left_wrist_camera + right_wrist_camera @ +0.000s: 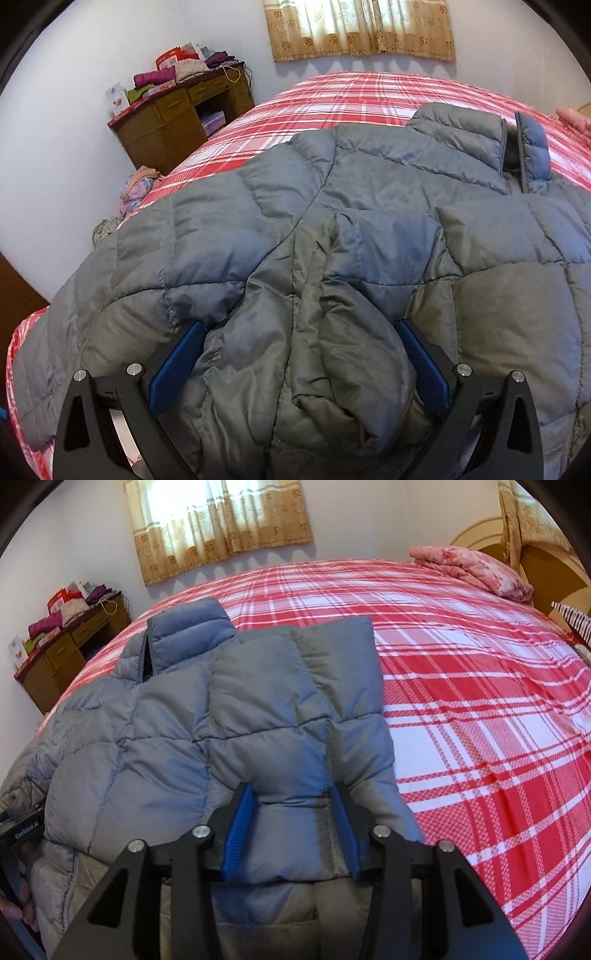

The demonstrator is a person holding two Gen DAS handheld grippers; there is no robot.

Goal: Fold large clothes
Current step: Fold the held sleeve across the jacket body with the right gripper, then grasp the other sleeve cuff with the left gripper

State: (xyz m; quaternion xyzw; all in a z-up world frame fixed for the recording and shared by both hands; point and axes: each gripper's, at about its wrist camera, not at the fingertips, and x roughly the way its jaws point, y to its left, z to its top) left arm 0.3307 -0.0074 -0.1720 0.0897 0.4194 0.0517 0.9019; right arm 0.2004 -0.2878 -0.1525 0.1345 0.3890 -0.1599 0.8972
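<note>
- Lying flat on the red plaid bed (461, 686), the grey puffer jacket (369, 206) runs lengthwise from near to far — collar (188, 638) at the far end, hem bunched at the near edge under both tools.
- Left gripper (299, 332): jaws spread wide around a thick roll of the near hem; whether the blue pads (177, 365) actually pinch it cannot be told.
- Right gripper (291, 801): jaws narrowed onto a puffy fold of the jacket's right panel, padding bulging between them — judged a grip.
- Key relation: the fabric extends straight ahead of both tools, so the likely next fold carries the near hem away toward the collar; both tools sit equally near the hem.
- Background: a wooden desk (181, 122) by the far left wall, folded pink bedding (476, 568) at far right.
</note>
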